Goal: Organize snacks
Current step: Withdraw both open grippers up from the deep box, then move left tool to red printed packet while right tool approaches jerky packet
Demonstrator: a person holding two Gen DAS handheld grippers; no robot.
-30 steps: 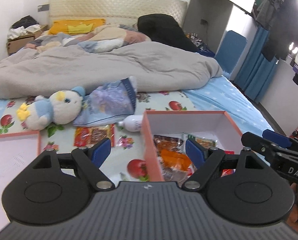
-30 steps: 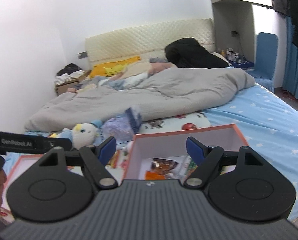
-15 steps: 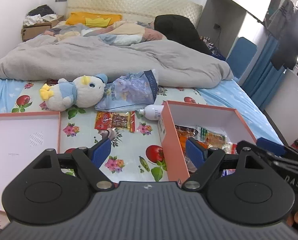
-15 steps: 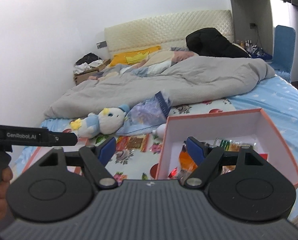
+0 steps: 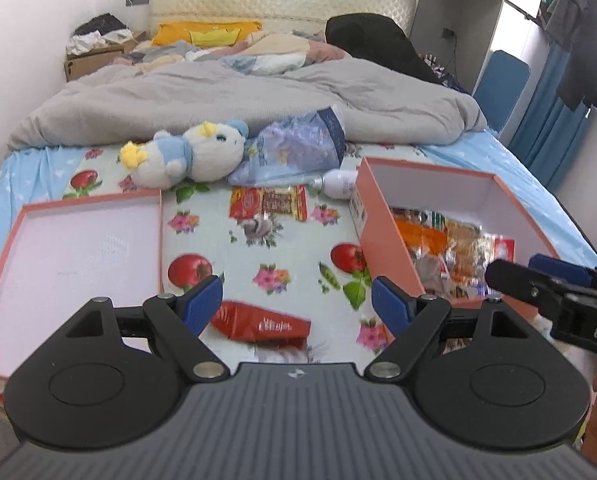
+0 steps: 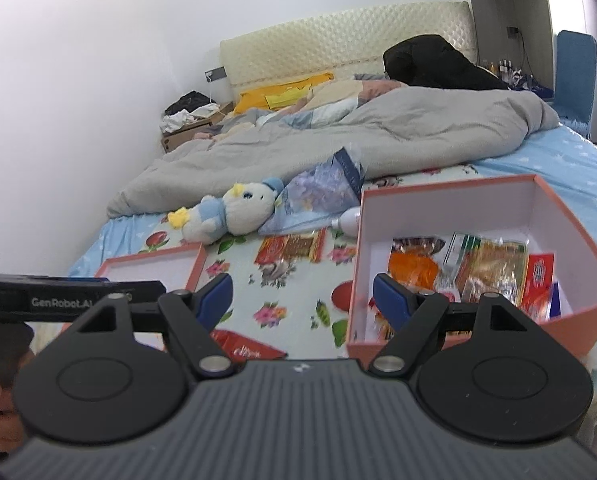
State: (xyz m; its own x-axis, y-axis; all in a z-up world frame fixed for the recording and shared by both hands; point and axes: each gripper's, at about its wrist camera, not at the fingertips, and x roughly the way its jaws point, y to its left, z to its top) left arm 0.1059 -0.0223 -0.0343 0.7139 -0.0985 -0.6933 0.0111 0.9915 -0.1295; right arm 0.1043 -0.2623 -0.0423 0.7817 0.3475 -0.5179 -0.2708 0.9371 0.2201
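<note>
As both claws drop toward the bed (image 5: 98,152), a red snack packet (image 5: 260,323) now shows at 6 o'clock. Left claw (image 5: 297,307) and right claw (image 6: 302,297) gape wide, empty; pickup for the box (image 5: 382,232) looks next.

Glossy red snack packet (image 5: 260,325); matt cardboard box (image 5: 382,222).

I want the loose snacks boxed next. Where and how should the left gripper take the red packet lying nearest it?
Probably across the red packet's narrow width near its middle, coming down from above. It lies flat on the sheet with its long side running left-right, directly below the open left gripper, and nothing crowds it.
</note>
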